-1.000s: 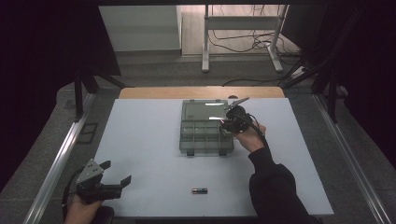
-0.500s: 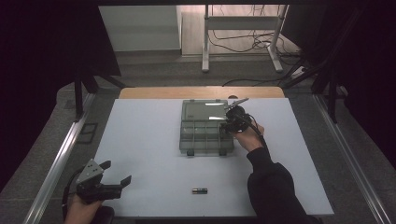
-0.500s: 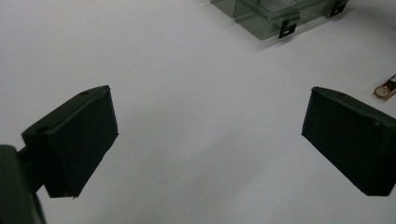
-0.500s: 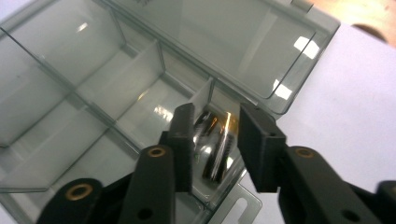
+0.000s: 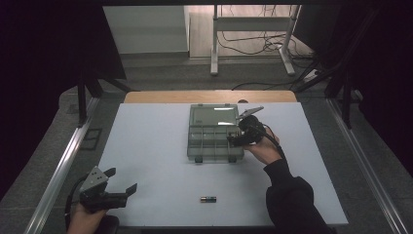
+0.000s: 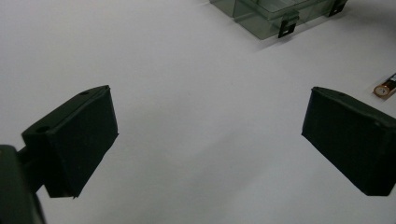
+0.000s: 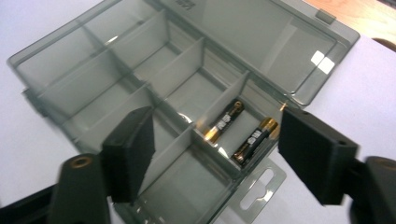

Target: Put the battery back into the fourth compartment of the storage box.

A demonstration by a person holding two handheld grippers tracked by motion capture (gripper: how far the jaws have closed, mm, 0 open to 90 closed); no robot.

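The right gripper [image 5: 233,140] is hovering over the right end of the clear plastic organizer box [image 5: 213,132], which is sitting open near the middle of the white table [image 5: 146,146], toward twelve o'clock from the person. Its jaws have just been opening and are now standing apart with nothing pinched between them. In the right gripper view, that gripper [image 7: 212,149] is looking down into the box [image 7: 116,70], where two AA batteries [image 7: 238,133] are lying side by side in one narrow compartment at the box's end, just inside the wall beside the hang tab. The battery nearer the divider [image 7: 224,122] and the one nearer the outer wall [image 7: 255,139] are lying close together; whether they touch cannot be told. The lid is lying flat open beyond the compartments.

A third AA battery [image 5: 208,199] is lying loose on the table at about six o'clock from the box, well apart from it.

The left gripper [image 5: 122,187] is resting at the table's near left corner, at about eight o'clock from the box. In the left gripper view its jaws are spread wide over bare table with nothing between them, the loose battery [image 6: 385,87] showing just past the right jaw.
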